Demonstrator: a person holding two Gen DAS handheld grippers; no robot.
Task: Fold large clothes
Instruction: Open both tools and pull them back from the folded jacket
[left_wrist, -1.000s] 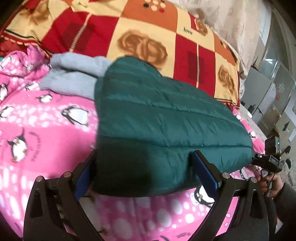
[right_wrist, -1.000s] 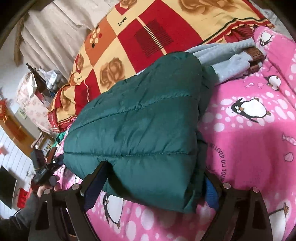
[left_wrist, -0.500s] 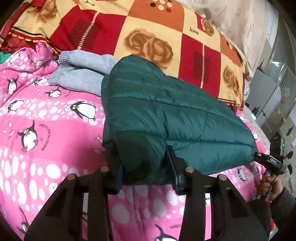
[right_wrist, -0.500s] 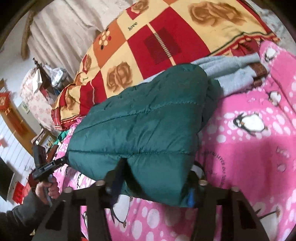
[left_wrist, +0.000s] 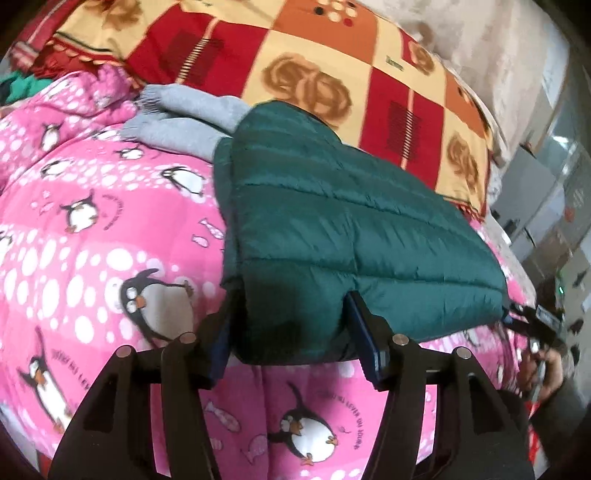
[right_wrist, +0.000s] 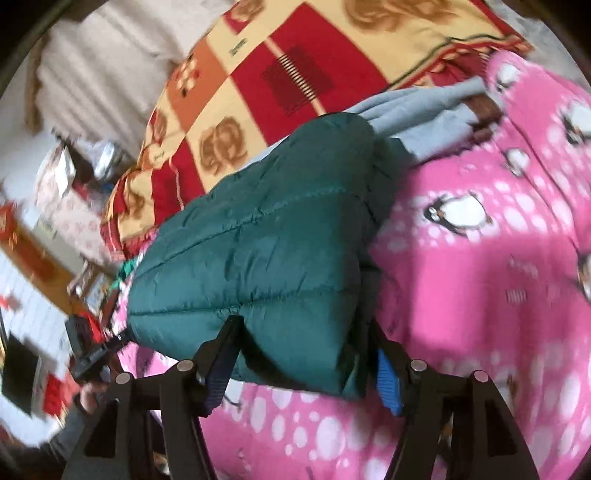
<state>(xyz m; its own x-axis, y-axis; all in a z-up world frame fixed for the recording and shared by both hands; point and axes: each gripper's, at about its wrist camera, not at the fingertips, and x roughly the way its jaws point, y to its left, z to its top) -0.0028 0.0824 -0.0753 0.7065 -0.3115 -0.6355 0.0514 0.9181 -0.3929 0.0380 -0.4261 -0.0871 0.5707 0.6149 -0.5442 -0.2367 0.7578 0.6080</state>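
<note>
Green puffer jacket (left_wrist: 332, 229) lies folded on the pink penguin quilt (left_wrist: 92, 240). Left tongs (left_wrist: 291, 343) and right tongs (right_wrist: 306, 354) straddle its near corners, jaws opening, pads still touching fabric. Release evenly, don't drag the fold.

A folded green puffer jacket (left_wrist: 332, 229) lies on a pink penguin-print quilt (left_wrist: 92, 240), its near corner between the opening jaws of the left tool (left_wrist: 291, 336); grey sweatpants (left_wrist: 184, 118) lie beyond, against a red-and-yellow checked blanket (left_wrist: 295, 48).

Both rigs: left gripper (left_wrist: 291, 332) and right gripper (right_wrist: 303, 350) have black angular plastic arms, silver pivot screws, blue finger pads (right_wrist: 388, 380).
</note>
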